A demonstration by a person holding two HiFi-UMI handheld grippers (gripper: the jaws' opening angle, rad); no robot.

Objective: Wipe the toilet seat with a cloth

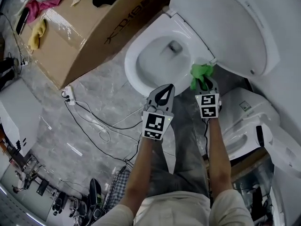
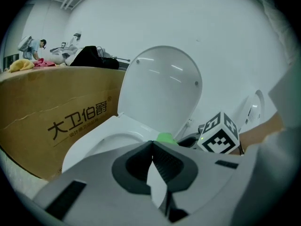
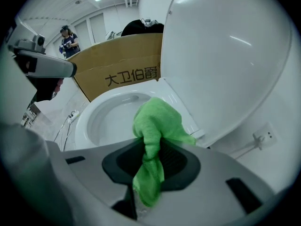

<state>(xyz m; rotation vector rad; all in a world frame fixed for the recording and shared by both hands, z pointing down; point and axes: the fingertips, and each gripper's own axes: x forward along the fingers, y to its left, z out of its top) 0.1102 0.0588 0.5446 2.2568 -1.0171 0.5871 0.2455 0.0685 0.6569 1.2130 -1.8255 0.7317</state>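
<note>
A white toilet stands with its lid [image 1: 230,22] raised and its seat [image 1: 141,48] down around the bowl. My right gripper [image 1: 205,82] is shut on a green cloth [image 1: 201,73], which bunches out past the jaws near the seat's right rear edge by the hinge. In the right gripper view the green cloth [image 3: 155,126] hangs between the jaws over the seat [image 3: 87,121]. My left gripper [image 1: 163,94] is shut with nothing in it, hovering at the seat's front edge. The left gripper view shows the seat [image 2: 89,142] and raised lid [image 2: 160,88].
A large cardboard box [image 1: 82,29] lies left of the toilet. A power strip [image 1: 68,94] and loose cables [image 1: 101,124] trail over the marble floor. A second white fixture [image 1: 249,117] stands at the right. A person [image 3: 69,40] stands far behind.
</note>
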